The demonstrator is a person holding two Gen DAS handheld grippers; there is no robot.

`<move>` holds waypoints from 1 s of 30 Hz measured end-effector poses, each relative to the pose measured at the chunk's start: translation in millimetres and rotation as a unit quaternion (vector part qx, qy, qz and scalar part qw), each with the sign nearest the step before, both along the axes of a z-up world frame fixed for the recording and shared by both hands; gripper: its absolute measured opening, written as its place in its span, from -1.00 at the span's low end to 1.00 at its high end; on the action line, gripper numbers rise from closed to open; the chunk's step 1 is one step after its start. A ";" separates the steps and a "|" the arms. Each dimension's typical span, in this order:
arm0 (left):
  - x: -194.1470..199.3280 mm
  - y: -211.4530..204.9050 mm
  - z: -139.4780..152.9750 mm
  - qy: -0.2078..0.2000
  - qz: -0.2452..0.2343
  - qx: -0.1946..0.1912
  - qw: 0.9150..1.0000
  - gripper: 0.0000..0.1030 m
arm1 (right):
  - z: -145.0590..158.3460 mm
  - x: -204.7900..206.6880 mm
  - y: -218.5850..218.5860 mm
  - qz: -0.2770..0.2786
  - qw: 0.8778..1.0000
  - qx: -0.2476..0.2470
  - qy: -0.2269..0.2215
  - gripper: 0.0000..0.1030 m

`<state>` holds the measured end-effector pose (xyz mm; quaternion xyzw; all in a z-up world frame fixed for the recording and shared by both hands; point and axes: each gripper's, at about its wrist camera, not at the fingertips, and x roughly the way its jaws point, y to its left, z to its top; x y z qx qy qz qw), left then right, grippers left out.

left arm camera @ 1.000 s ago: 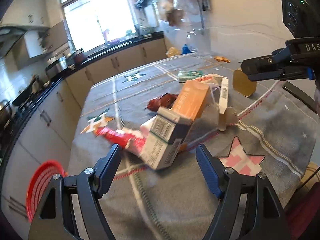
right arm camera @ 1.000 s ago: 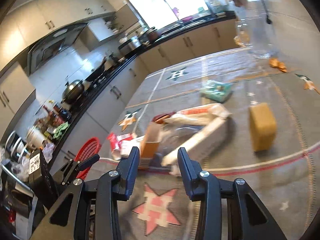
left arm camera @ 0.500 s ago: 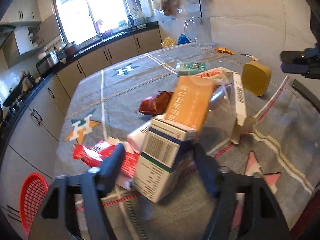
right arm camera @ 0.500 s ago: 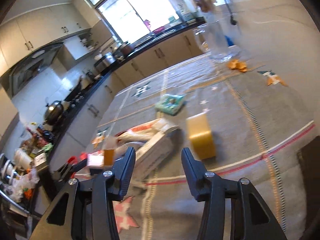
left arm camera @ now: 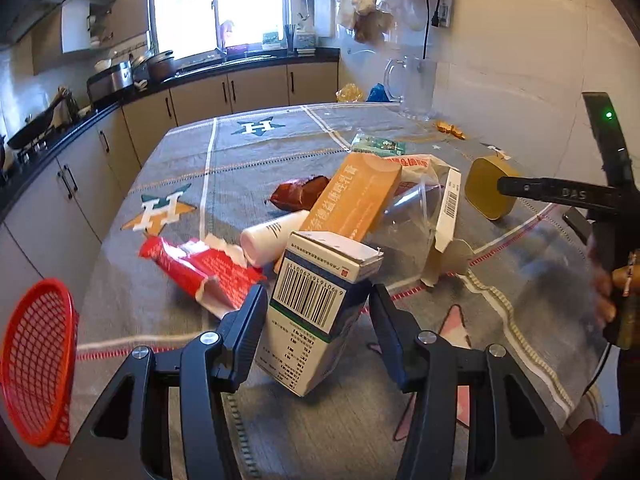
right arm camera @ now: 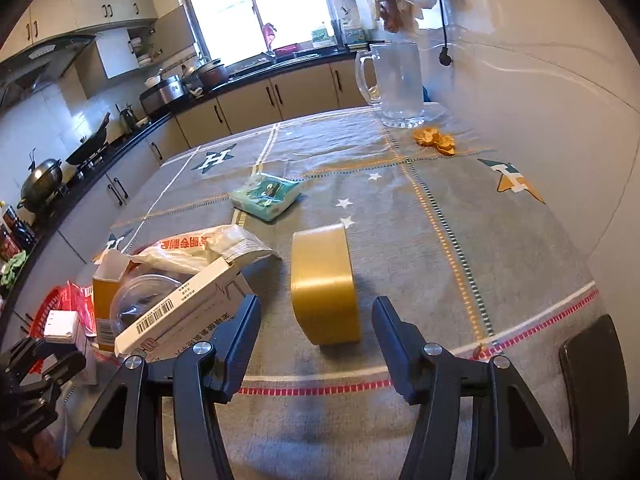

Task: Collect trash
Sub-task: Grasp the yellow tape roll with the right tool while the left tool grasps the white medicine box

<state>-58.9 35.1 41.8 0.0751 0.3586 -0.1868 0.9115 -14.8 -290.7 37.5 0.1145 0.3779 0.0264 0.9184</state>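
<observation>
Trash heap sits mid-table on the grey star-print cloth (left arm camera: 248,160), approx 8 pcs: 3 cartons, 1 clear plastic cup, 1 white tube, 1 red wrapper, 1 dark red packet, 1 white bag w/ red print.

The blue-white barcode carton (left arm camera: 316,312) stands tilted at the near edge of the heap, between the left gripper (left arm camera: 318,312) fingers; long axis runs up & away, top flap torn open, barcode face toward the cam. Left jaws are closing, left pad against the carton's side, right pad just beside it w/ a small gap, so not clamped.

The orange carton (left arm camera: 352,196) leans on it from behind, long axis pointing away toward the window. The long white carton (right arm camera: 180,312) lies flat on the right side of the heap, end flap open. The clear cup (left arm camera: 412,216) lies on its side, mouth rightward, nothing visible inside. White tube (left arm camera: 272,236), red wrapper (left arm camera: 200,272), dark red packet (left arm camera: 300,194), white bag (right arm camera: 200,248) round out the pile.

1 yellow tape roll (right arm camera: 324,284) stands on edge, apart from the heap; right gripper (right arm camera: 316,320) straddles it, jaws apart, pads not touching.

1 teal tissue pack (right arm camera: 266,196) further back. 1 glass mug (right arm camera: 396,84) at the far end, looks empty, orange peel bits (right arm camera: 434,140) just beside it.

1 red mesh basket (left arm camera: 36,364) off the table's left edge, empty as far as visible.
</observation>
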 end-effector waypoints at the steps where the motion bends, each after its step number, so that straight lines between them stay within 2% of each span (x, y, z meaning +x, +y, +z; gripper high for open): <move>1: -1.2 0.8 -1.0 0.002 0.004 -0.001 1.000 0.00 | -0.9 0.2 1.4 0.000 1.000 -0.008 0.000 -0.08; 2: -2.1 1.3 -1.4 0.005 0.005 -0.005 1.000 0.00 | -1.2 0.1 3.7 0.000 1.000 -0.015 0.002 -0.31; 3: -3.1 2.0 -1.4 0.006 0.006 -0.009 1.000 0.00 | -1.9 -0.7 4.2 0.002 1.000 -0.016 0.005 -0.32; 9: -7.1 7.0 -0.3 0.007 0.023 -0.020 1.000 0.00 | 10.3 -16.0 9.4 0.004 1.000 -0.013 -0.015 -0.34; 17: -13.7 11.2 8.5 -0.009 0.052 -0.022 0.998 0.00 | 37.7 -39.8 31.3 0.043 0.997 0.010 -0.056 -0.36; 30: -21.0 13.1 16.5 -0.023 0.069 -0.006 0.997 0.00 | 54.9 -54.9 59.5 0.089 0.993 0.023 -0.072 -0.36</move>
